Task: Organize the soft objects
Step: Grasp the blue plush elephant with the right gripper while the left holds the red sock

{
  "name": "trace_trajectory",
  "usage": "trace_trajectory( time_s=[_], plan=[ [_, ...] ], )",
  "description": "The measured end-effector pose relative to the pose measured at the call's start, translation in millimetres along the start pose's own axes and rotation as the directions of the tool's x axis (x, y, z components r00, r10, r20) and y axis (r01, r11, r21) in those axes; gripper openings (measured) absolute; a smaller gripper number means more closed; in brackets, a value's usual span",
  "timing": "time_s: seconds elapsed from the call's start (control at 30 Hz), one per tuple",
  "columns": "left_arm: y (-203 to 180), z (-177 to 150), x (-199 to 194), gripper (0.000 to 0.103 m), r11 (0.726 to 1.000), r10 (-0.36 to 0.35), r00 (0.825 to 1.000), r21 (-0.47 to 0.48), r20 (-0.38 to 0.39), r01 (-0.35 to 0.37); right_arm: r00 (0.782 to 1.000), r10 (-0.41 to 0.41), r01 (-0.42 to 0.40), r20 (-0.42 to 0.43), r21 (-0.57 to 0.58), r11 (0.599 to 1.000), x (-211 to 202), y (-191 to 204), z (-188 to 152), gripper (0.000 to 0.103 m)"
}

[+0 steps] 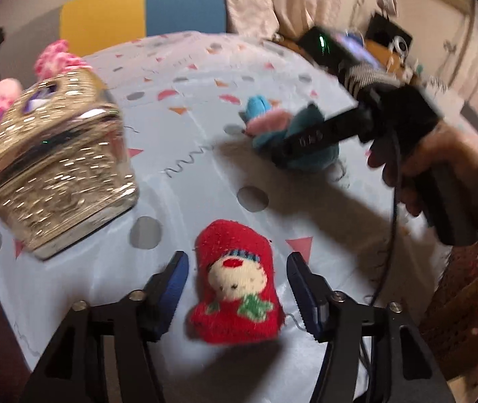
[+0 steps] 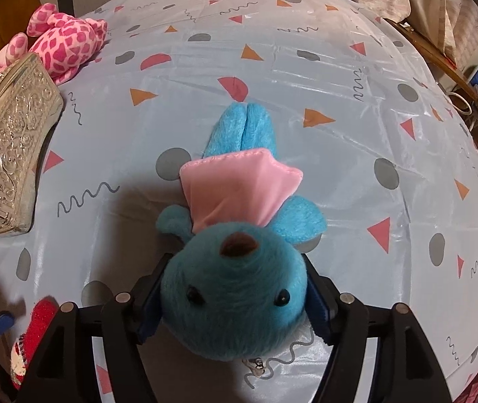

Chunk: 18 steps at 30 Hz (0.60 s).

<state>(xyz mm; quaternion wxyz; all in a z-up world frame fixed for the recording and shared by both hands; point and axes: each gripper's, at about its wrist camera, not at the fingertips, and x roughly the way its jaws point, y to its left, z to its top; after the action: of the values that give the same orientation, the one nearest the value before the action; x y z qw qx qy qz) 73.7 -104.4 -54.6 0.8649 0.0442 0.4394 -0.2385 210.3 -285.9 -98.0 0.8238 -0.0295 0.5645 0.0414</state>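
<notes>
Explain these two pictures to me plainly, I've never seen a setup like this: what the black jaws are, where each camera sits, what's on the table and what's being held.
There is no robot here. A person holds a hand-operated gripper in each hand, and each has a wide-angle camera looking out along its two fingers.

The left camera's picture shows the left gripper with its jaws open on either side of a red sock-like toy lying on the patterned tablecloth. Across the table you can see the person's right hand working the other tool.

The right camera's picture shows the right gripper, its jaws closed on the head of a blue plush animal in a pink cape.

Also on the table: a clear patterned glass dish and a pink spotted plush.
</notes>
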Motion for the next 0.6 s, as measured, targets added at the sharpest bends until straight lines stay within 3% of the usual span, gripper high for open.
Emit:
trace_trajectory(
  time_s=[0.03,0.13,0.6],
  plan=[
    [-2,2,6,0.023,1.000,0.009,1.000,0.018,-0.018,-0.009,1.000,-0.007,0.007,0.004,-0.008,1.000,0,1,0,0.070],
    [-6,4,24,0.021,0.998,0.017,0.997,0.061,-0.075,-0.012,0.999,-0.024,0.025,0.021,-0.039,0.999,0,5,-1,0.070],
    [9,-19,3,0.020,1.000,-0.008,1.000,-0.010,0.000,0.008,0.998,-0.015,0.015,0.057,-0.014,1.000,3,2,-12,0.072]
  ],
)
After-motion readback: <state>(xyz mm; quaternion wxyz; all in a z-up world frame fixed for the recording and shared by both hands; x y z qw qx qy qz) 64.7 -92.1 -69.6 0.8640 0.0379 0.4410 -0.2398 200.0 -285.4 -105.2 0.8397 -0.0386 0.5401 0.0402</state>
